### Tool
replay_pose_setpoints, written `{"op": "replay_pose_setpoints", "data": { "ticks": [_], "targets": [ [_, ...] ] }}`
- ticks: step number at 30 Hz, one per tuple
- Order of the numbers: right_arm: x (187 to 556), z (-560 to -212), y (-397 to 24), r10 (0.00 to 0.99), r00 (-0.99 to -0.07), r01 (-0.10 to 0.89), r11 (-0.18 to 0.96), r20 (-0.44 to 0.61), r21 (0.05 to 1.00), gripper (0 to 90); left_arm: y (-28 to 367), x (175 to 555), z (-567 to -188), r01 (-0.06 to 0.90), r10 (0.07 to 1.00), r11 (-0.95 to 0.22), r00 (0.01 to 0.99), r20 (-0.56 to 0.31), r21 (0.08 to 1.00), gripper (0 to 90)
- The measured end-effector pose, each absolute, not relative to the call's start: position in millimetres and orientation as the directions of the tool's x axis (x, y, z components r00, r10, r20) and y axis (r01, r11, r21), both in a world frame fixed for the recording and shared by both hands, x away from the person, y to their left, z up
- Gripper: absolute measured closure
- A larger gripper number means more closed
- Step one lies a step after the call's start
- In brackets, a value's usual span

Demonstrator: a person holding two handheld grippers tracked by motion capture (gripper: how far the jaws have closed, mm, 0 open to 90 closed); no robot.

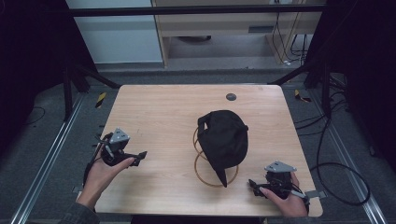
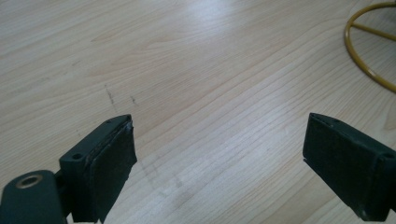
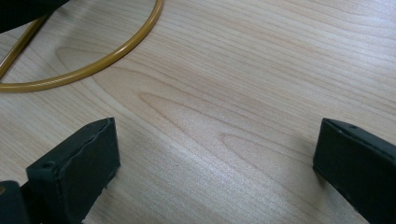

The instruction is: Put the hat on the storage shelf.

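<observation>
Grippers left [image 1: 140, 156] and right [image 1: 252, 184] gape empty on bare table [image 1: 154, 116] flanking cap [image 1: 224, 137].

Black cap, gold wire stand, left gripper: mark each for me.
Black cap [image 1: 224, 137], high view, on its crown.
Gold wire stand [image 3: 116, 51], right gripper view, on its ring.
Left gripper [image 2: 219, 156], left gripper view, midway between its open jaws.

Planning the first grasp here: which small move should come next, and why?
Probably ease the right gripper toward the black cap on the gold wire stand. Both grippers sit open and empty on the table, and the cap's brim points at the right one; the left gripper lies farther off.
</observation>
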State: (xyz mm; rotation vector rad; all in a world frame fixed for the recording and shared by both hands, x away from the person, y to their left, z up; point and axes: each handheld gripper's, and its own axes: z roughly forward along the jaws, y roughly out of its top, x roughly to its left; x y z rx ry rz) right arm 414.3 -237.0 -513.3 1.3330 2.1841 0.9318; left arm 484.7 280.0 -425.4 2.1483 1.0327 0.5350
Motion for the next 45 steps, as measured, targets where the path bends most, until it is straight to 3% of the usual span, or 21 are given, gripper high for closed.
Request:
{"op": "replay_pose_setpoints", "data": {
  "ticks": [45],
  "targets": [
    [414, -513, -237, 0.89, -0.455, 0.612, 0.317, -0.005, 0.724, 0.7, 302, 479, -498, 0.571, 0.836, -0.373, 0.549, -0.003, 0.731, 5.8]
  ]
}}
